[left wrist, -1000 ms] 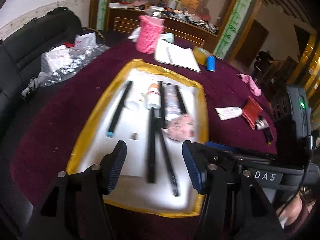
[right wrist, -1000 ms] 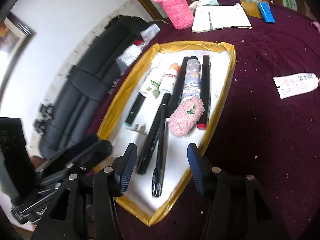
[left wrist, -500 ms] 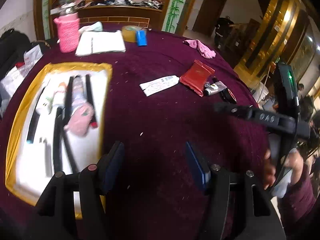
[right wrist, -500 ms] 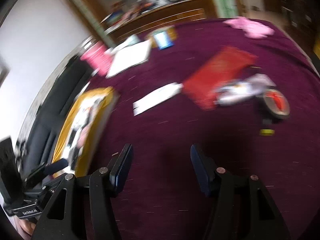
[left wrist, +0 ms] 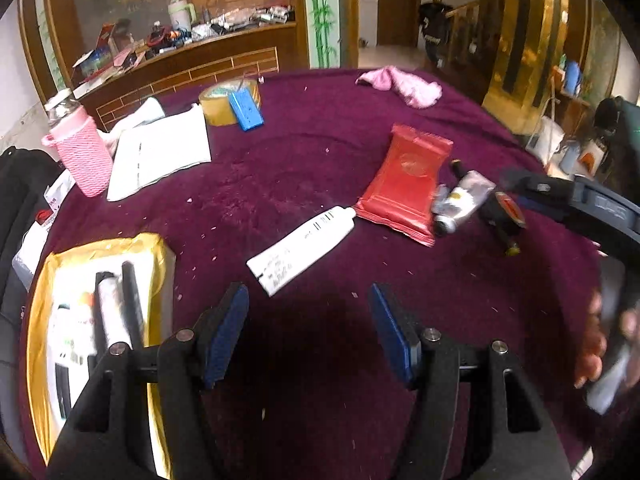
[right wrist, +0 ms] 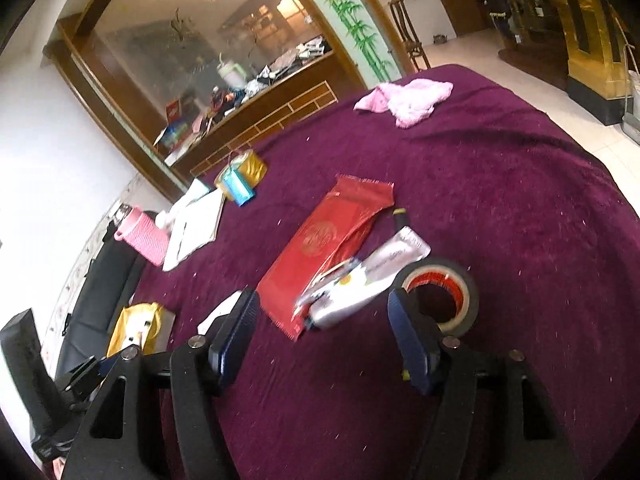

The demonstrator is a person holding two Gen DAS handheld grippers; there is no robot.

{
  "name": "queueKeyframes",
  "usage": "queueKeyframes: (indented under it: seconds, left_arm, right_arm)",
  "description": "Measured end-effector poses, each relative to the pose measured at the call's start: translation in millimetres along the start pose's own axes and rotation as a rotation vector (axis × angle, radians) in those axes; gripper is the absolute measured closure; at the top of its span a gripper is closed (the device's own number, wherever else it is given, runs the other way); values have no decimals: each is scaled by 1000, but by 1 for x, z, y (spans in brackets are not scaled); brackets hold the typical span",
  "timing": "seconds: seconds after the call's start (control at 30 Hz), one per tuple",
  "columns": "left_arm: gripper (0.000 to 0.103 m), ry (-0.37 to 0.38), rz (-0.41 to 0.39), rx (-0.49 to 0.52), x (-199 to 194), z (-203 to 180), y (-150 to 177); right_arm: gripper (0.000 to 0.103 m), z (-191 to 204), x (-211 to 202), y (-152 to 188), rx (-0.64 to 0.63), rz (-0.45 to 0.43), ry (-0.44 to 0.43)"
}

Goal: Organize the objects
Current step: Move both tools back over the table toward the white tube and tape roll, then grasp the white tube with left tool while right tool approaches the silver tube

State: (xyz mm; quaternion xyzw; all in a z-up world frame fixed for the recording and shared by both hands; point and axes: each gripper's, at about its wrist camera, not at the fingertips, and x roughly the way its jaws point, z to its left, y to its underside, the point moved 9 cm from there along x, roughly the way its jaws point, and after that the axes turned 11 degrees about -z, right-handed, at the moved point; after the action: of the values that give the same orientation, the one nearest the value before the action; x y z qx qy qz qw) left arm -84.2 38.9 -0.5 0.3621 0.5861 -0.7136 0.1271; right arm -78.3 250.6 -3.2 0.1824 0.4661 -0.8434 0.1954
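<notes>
Both grippers are empty. The right gripper (right wrist: 322,330), jaws opening, aims at the silver squeeze tube (right wrist: 362,280) beside the red foil packet (right wrist: 326,244); the left gripper (left wrist: 308,330) hovers open near the yellow-rimmed white tray (left wrist: 40,320), presumably the tube's destination.

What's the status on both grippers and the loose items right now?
Left gripper open, empty. Right gripper empty, jaws opening, facing the silver tube. Red packet touches the tube. Nothing in between.

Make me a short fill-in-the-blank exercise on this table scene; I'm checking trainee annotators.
1. The flat red foil packet lies on a ____ tablecloth.
2. The blue rectangular box leans on a roll of ____ tape.
3. The right gripper holds ____.

Missing words: purple; yellow; nothing
</notes>
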Motion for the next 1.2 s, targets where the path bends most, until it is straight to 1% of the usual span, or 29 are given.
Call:
queueKeyframes:
  seconds: [0.1,0.2,0.27,0.33,0.43,0.47,0.57,0.67,0.7,0.77,0.83,0.87,1.03,1.2]
  left_arm:
    - [41,-16,25,6,26,3,-2]
    - [41,-10,38,25,52,4,-5]
    - [41,6,48,50,65,2,-5]
    - [41,2,55,74,77,2,-5]
    - [40,27,80,67,96,-1,-4]
    - [40,36,67,59,98,-3,-6]
    - [39,50,73,37,104,-6,-10]
    - [40,43,74,32,102,-8,-8]
    - [42,49,74,27,100,-9,-7]
    - [59,62,73,17,94,-10,-3]
    - [69,63,74,28,89,-11,0]
    - [71,60,77,31,87,-12,3]
    - [71,52,78,38,69,-18,14]
    - [72,55,63,11,35,-24,28]
  right_arm:
    - [42,-9,-1,-3,9,-30,-13]
    - [42,-18,-3,-5,22,-51,-16]
    - [41,-25,-2,-6,51,-51,-21]
    - [41,-30,1,-5,89,-33,-32]
    - [41,-31,2,-4,96,-20,-40]
    - [41,-29,2,-3,88,-20,-43]
    - [41,-28,1,-4,73,-27,-37]
    - [41,-30,1,-3,71,-27,-27]
    - [41,-30,2,-2,71,-26,-23]
    - [41,-32,4,-1,72,-21,-17]
    - [41,-33,5,0,71,-17,-9]
    - [41,-34,6,1,68,-14,-3]
    - [41,-37,11,5,68,0,14]
    - [41,-40,11,5,62,-4,27]
